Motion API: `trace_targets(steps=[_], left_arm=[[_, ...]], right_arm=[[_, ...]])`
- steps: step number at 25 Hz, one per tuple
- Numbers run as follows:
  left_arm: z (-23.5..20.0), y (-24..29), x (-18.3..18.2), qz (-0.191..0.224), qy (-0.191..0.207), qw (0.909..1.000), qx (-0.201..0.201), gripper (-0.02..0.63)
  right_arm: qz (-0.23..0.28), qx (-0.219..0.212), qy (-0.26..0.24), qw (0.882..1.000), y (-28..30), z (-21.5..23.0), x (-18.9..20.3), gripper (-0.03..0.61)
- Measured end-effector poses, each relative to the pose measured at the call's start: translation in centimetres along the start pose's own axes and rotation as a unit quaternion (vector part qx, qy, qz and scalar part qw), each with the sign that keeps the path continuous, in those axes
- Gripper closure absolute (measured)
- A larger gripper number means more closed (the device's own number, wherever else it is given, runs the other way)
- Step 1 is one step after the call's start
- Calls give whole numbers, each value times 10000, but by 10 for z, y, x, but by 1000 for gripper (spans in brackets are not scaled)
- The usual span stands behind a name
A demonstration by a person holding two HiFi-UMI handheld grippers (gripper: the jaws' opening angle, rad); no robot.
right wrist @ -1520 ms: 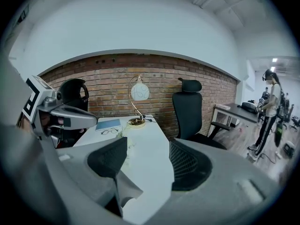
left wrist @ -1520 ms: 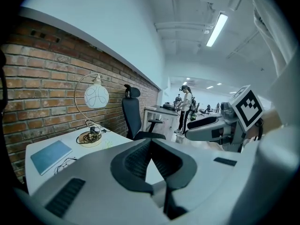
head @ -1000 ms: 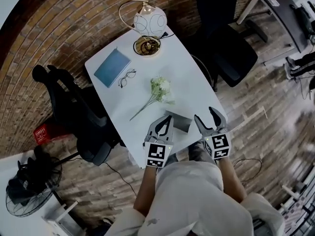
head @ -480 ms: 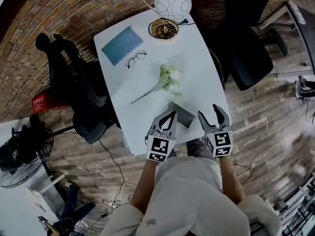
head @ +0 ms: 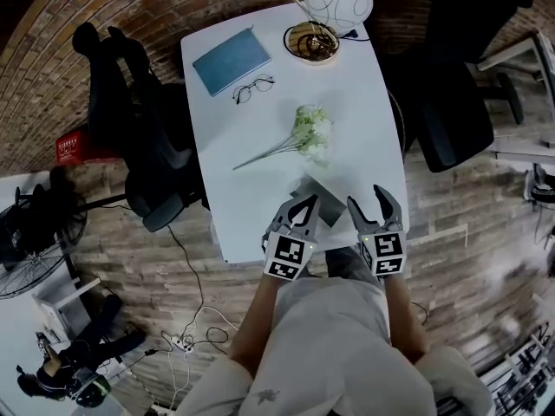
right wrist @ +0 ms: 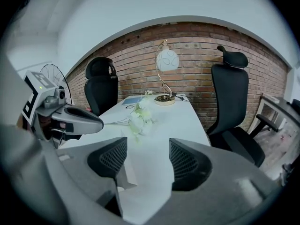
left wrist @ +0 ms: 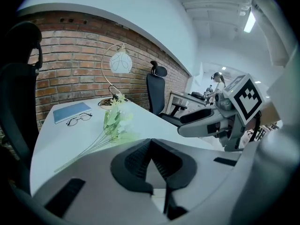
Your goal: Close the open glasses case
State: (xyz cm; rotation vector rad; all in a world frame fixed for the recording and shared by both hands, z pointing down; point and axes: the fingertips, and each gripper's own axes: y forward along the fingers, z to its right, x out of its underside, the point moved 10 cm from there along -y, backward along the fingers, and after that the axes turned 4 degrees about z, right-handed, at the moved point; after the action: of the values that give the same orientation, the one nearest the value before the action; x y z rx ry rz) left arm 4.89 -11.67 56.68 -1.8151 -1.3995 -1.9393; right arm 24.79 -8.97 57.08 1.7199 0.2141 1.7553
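Observation:
The grey glasses case (head: 324,197) lies open near the front edge of the white table (head: 364,120). My left gripper (head: 304,204) is at the case's left side with its jaws closed tip to tip (left wrist: 150,143), and I see nothing held between them. My right gripper (head: 365,197) is just right of the case, jaws wide apart (right wrist: 147,146). In the right gripper view a pale angular edge of the case (right wrist: 125,173) shows by the left pad, and the left gripper (right wrist: 70,117) sits to the left.
A bunch of white flowers (head: 308,135) lies just beyond the case. Farther back are glasses (head: 253,89), a blue book (head: 231,59) and a globe lamp (head: 336,1). Black office chairs (head: 143,137) (head: 460,102) flank the table. A fan (head: 30,241) stands at the left.
The head view has swung, so the table sits higher and more to the right in the frame. Both grippers stay beside the case, left shut and right open.

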Motion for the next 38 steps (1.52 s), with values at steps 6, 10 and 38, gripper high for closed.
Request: trace_targets(steps=[6, 10, 38], left_arm=[[4, 8, 11, -106, -120, 9998, -121, 609], [7, 14, 20, -189, -206, 9995, -172, 609], [25, 54, 45, -698, -266, 9966, -356, 609]], right_arm=[[-142, -194, -127, 9996, 12, 5, 5, 296], [-225, -289, -188, 9992, 20, 8, 10, 296], [-606, -692, -370, 9951, 51, 11, 30, 296]])
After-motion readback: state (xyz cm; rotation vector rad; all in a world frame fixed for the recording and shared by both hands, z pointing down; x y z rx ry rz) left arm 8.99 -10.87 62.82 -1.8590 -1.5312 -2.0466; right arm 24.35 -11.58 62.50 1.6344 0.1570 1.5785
